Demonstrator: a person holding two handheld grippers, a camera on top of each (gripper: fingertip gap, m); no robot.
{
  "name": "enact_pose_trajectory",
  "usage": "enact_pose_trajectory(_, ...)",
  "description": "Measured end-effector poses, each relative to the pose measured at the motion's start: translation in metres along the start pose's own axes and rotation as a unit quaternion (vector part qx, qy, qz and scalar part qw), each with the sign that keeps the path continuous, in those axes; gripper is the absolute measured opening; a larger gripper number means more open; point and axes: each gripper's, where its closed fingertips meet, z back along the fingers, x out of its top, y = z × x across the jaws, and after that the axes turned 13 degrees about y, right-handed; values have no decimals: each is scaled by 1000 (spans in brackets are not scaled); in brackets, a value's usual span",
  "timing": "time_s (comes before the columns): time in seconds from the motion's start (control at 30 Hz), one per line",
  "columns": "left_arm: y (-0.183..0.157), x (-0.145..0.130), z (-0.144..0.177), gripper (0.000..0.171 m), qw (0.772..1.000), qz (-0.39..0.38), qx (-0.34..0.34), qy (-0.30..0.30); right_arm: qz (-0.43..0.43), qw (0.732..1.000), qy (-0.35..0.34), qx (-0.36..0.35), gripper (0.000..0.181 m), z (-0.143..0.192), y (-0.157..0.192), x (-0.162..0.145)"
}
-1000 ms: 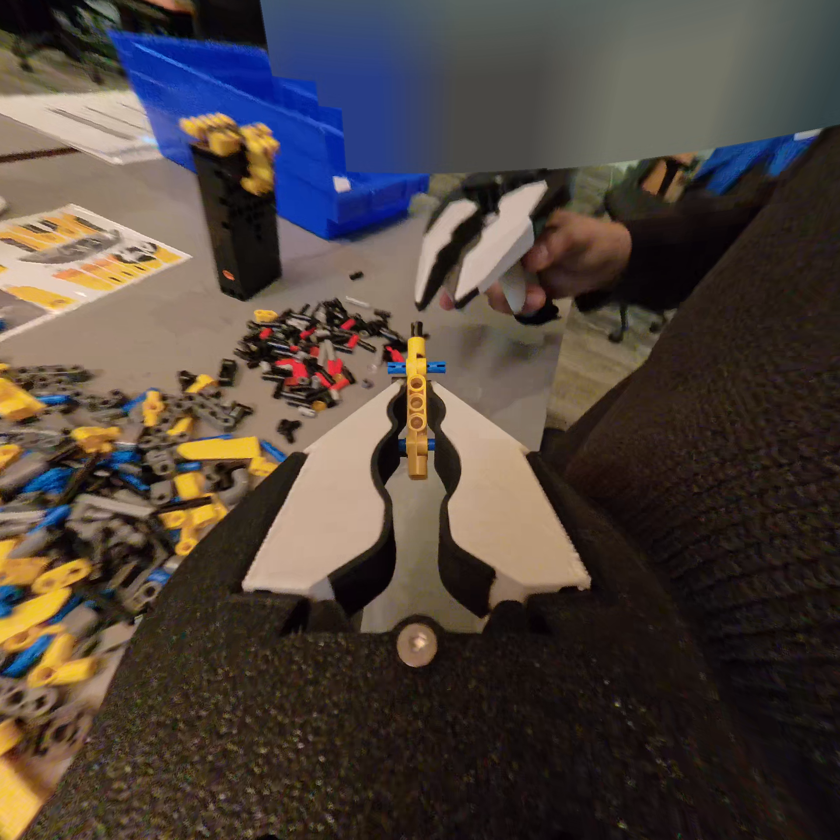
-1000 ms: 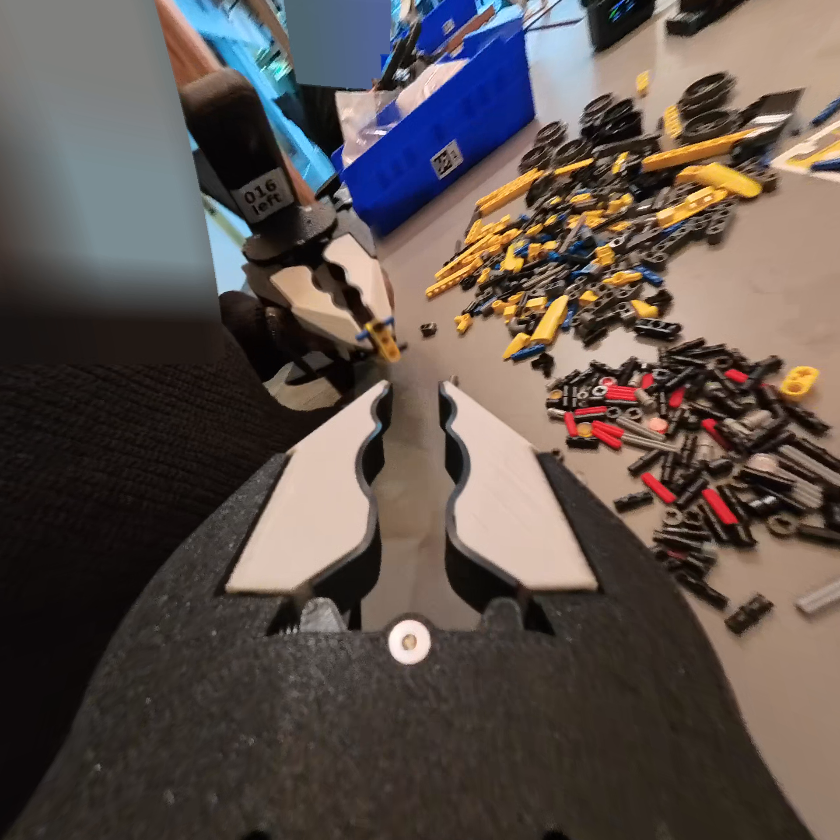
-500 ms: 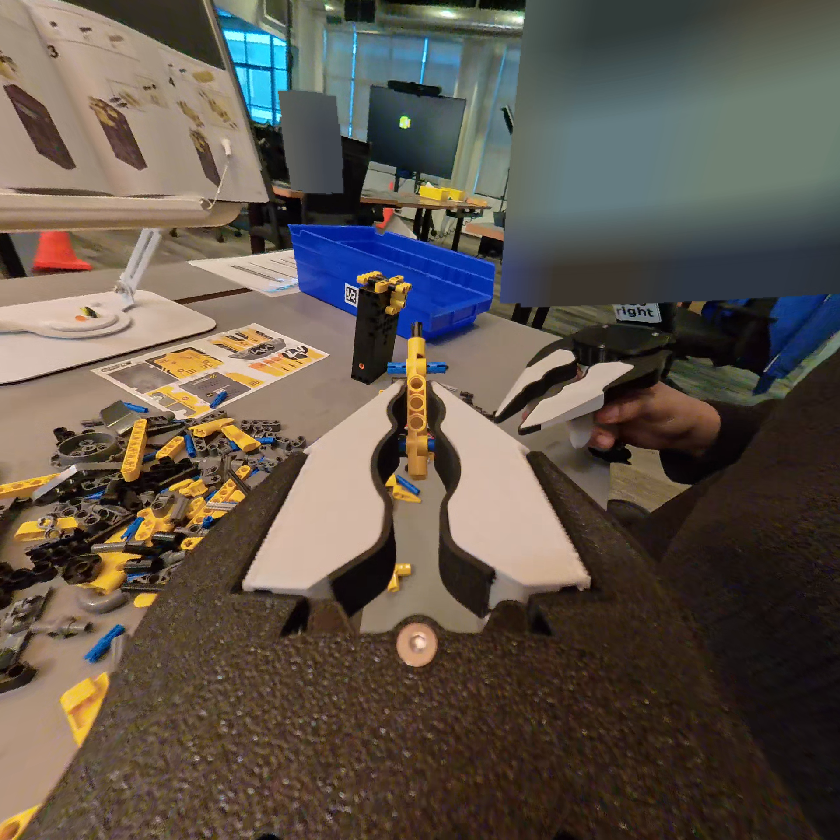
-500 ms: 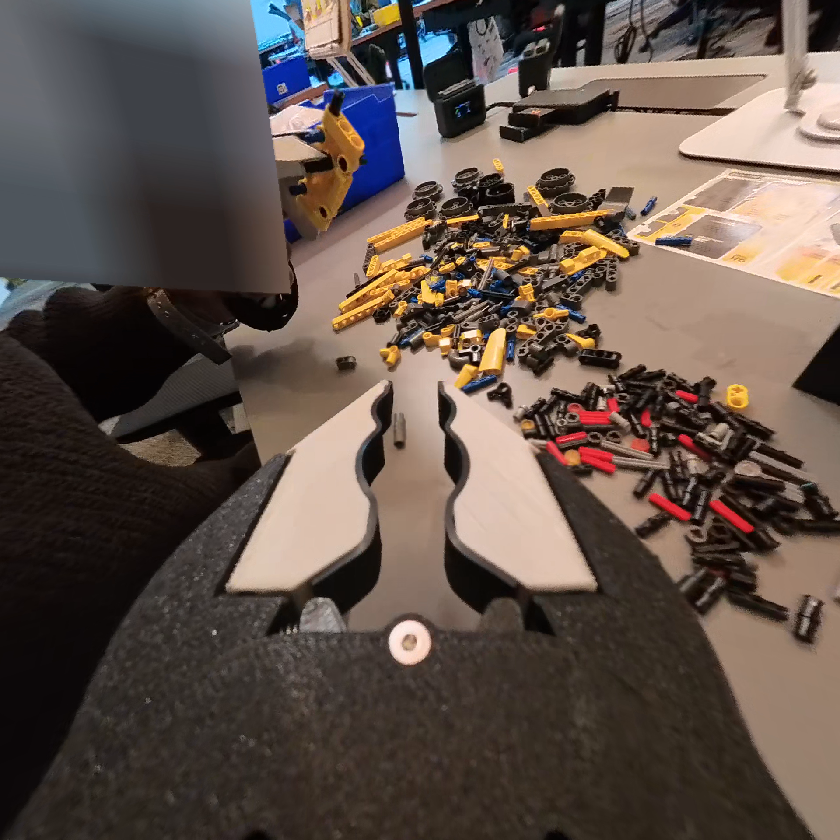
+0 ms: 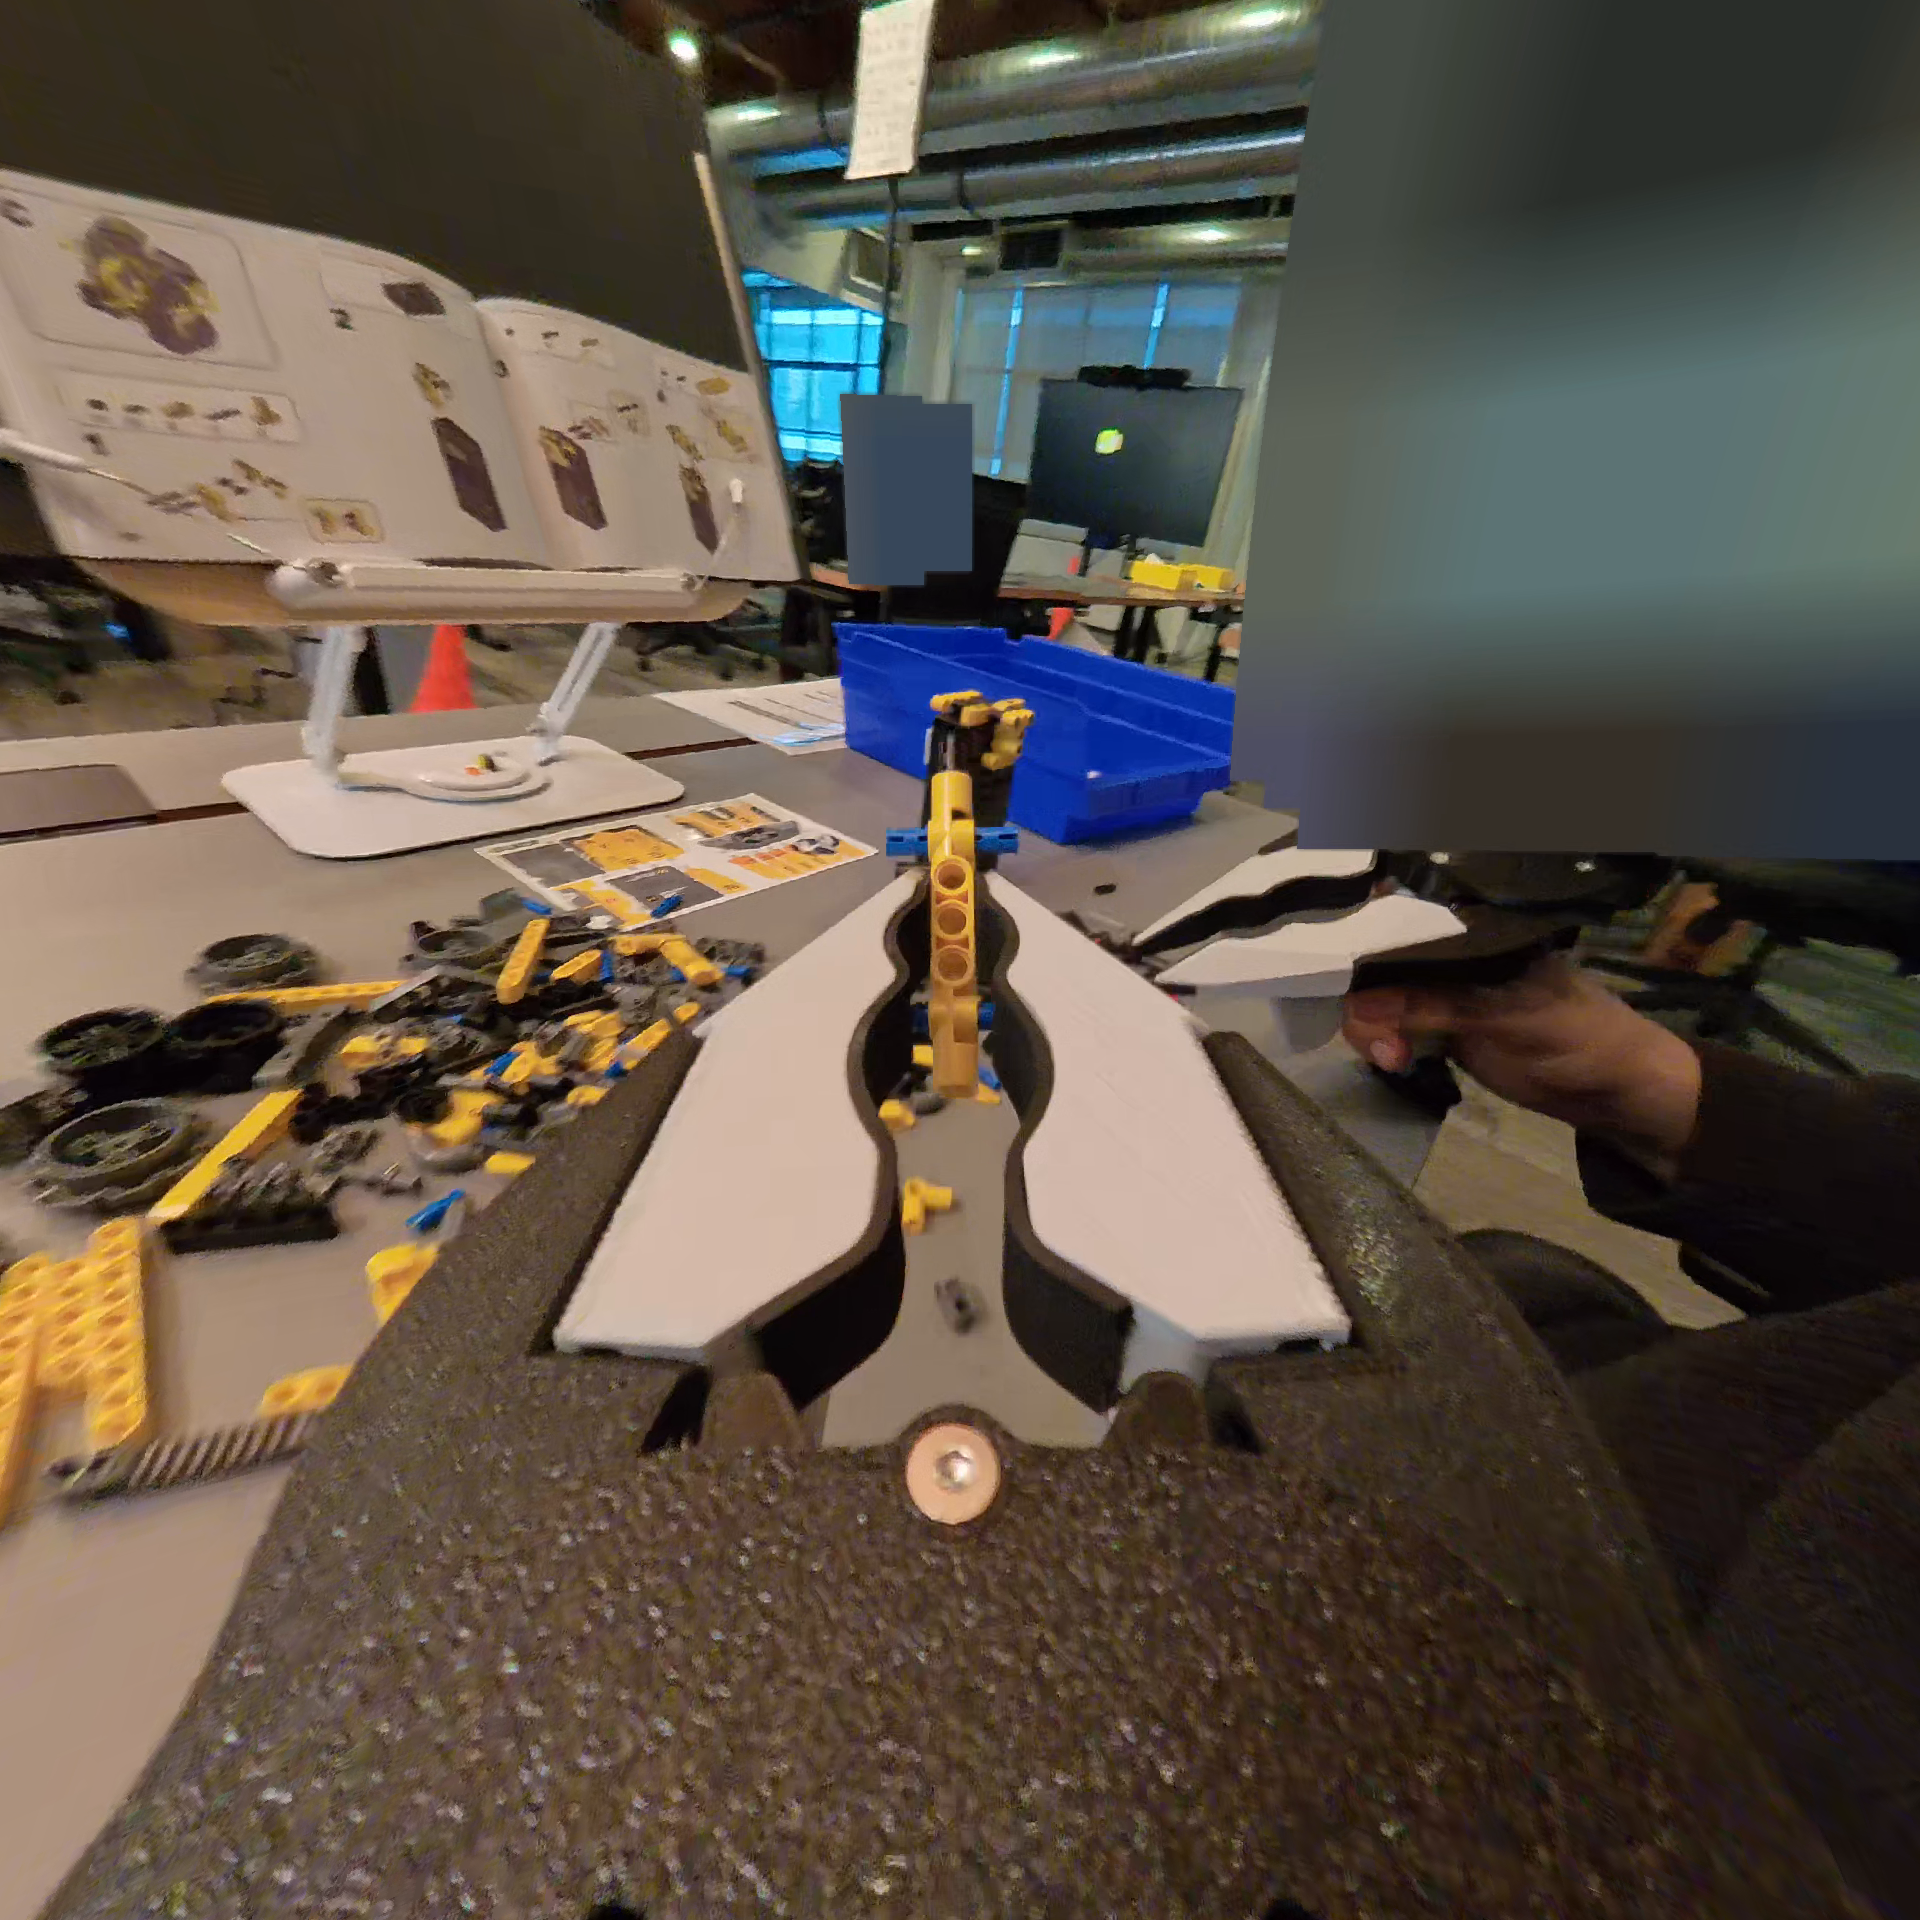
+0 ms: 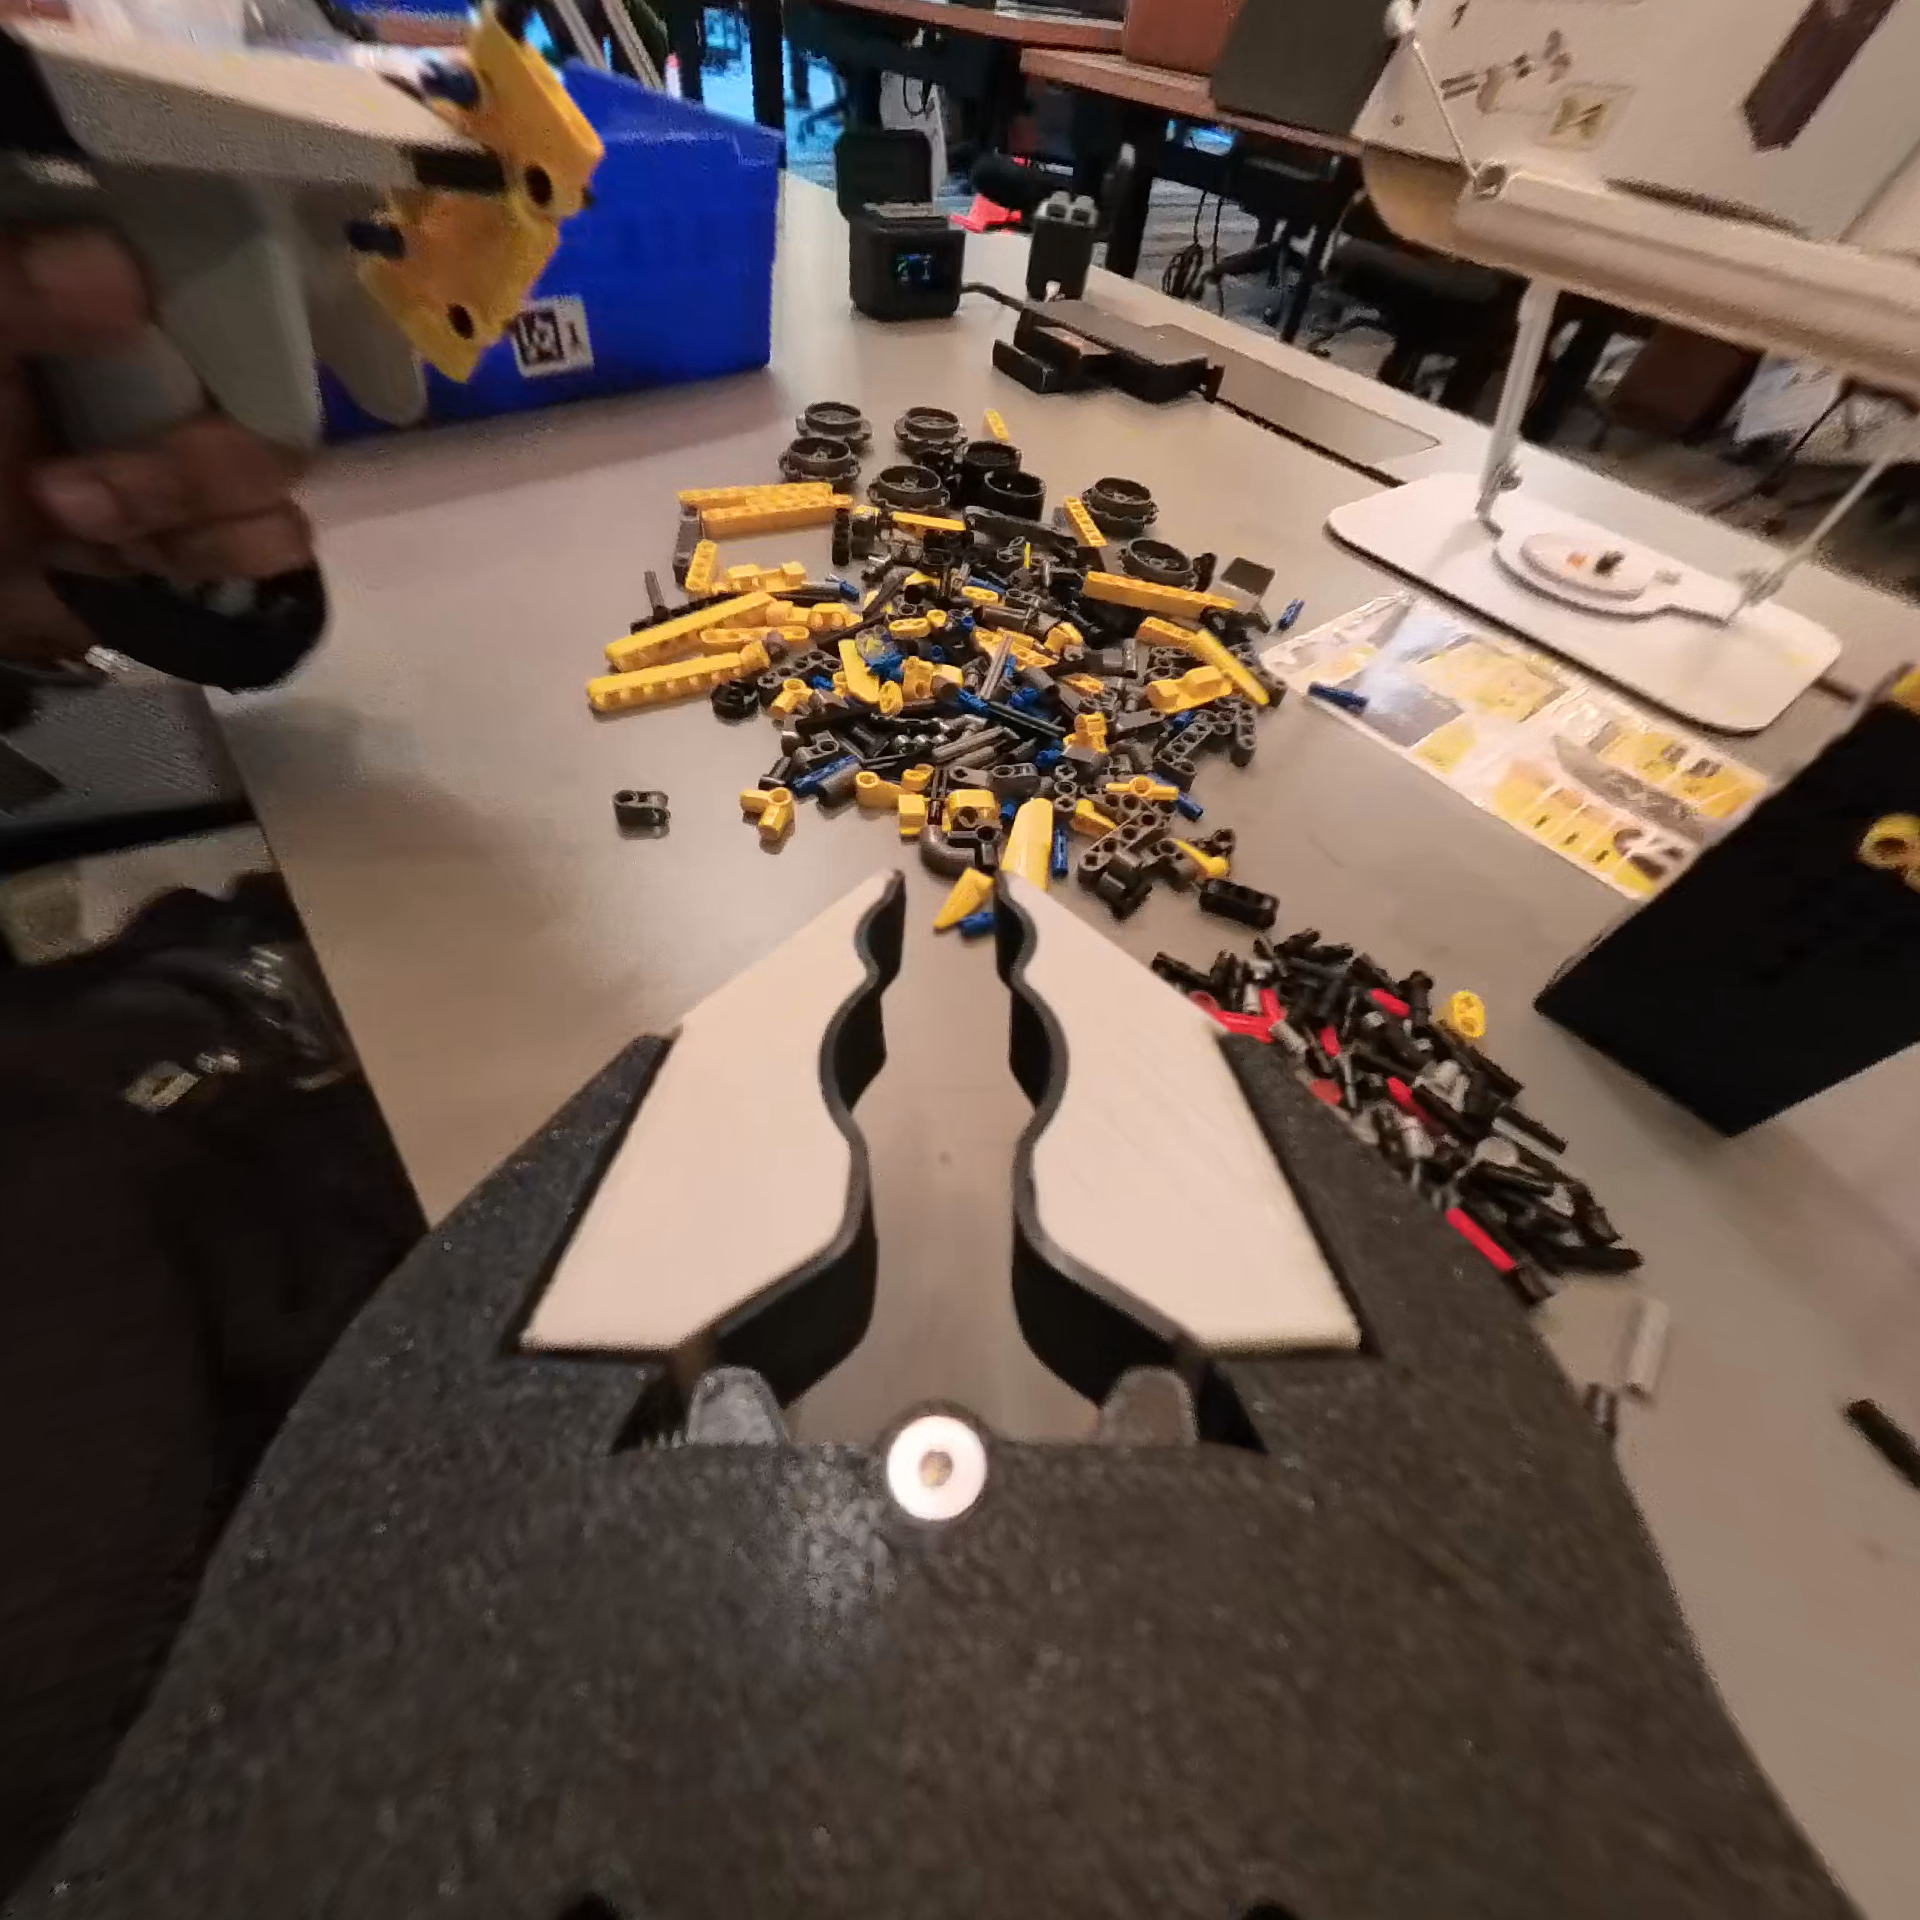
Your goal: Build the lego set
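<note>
Legible wording: none, all too blurred or small. Print-bearing items logged:
- white code sticker (image 6: pixel 551 335) on blue bin (image 6: pixel 675 208)
- open instruction booklet (image 5: pixel 416 447) on stand
- printed sheet (image 5: pixel 675 857) flat on table
- hanging paper (image 5: pixel 888 83) overhead
- lit device screen (image 6: pixel 916 272)

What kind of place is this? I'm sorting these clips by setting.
Probably an open office or lab workspace, set up for building-brick assembly: a grey table strewn with yellow and black bricks, an instruction booklet on a stand, and desks with a monitor behind.
</note>
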Motion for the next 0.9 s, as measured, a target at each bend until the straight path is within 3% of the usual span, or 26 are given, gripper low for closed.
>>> enact_pose_trajectory(0.17,-4,-6,46,6,996,33,85,-26,52,998,-34,-15,12,-10,-8,17)
enact_pose_trajectory(0.5,-26,-19,93,6,974,74,204,-70,17,975,-205,88,5,-19,-22,110)
enact_pose_trajectory(0.57,-33,-16,85,6,973,116,169,-102,-18,961,-244,129,4,-19,-15,133)
enact_pose_trajectory(0.63,-41,-24,74,6,979,129,136,-78,-19,956,-253,149,2,-23,-2,138)
enact_pose_trajectory(0.7,-39,-32,78,6,982,109,145,-48,23,965,-242,103,0,-27,-1,133)
enact_pose_trajectory(0.77,-33,-25,86,6,983,110,136,-63,56,966,-249,44,0,-24,-8,130)
enact_pose_trajectory(0.9,-32,-6,72,6,989,79,102,-68,45,965,-255,47,0,-7,-15,115)
